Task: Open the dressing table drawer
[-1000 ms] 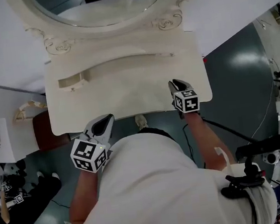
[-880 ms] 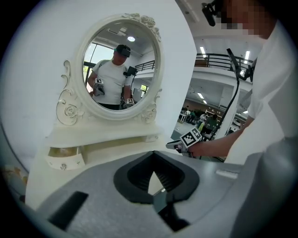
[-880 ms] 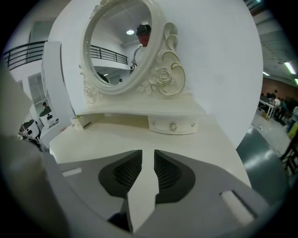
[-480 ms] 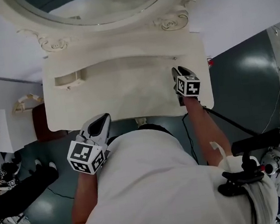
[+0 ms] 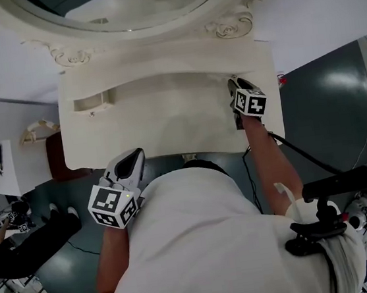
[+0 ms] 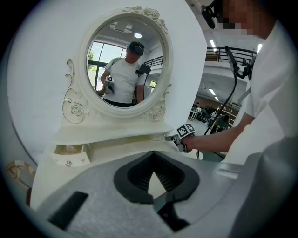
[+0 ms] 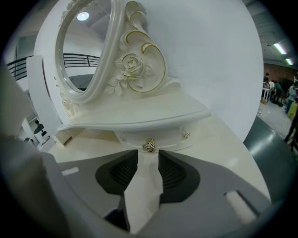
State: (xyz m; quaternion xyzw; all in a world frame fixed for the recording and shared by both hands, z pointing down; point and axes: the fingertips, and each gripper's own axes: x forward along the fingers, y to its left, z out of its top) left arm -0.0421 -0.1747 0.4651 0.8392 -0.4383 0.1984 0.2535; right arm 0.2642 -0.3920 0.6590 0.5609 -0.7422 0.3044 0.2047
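Observation:
The cream dressing table (image 5: 167, 121) fills the head view, with its oval mirror (image 5: 126, 3) at the back. My right gripper (image 5: 233, 83) reaches across the top to the small right drawer (image 7: 153, 138) under the mirror shelf. Its jaws are opening, and the gold rose knob (image 7: 149, 146) sits just ahead of the fingertips of my right gripper (image 7: 148, 157), with nothing between them. My left gripper (image 5: 135, 156) hovers at the table's front edge. In its own view the tips of my left gripper (image 6: 152, 155) meet on nothing. The small left drawer (image 6: 70, 155) stands slightly pulled out.
A dark red stool (image 5: 55, 158) and a white cabinet (image 5: 0, 168) stand left of the table. A black cable (image 5: 305, 161) trails from my right arm over the grey-green floor. A person in black (image 5: 23, 245) crouches at the lower left.
My right gripper has gone forward over the tabletop from the front edge to the right drawer. The left gripper has stayed near the front edge.

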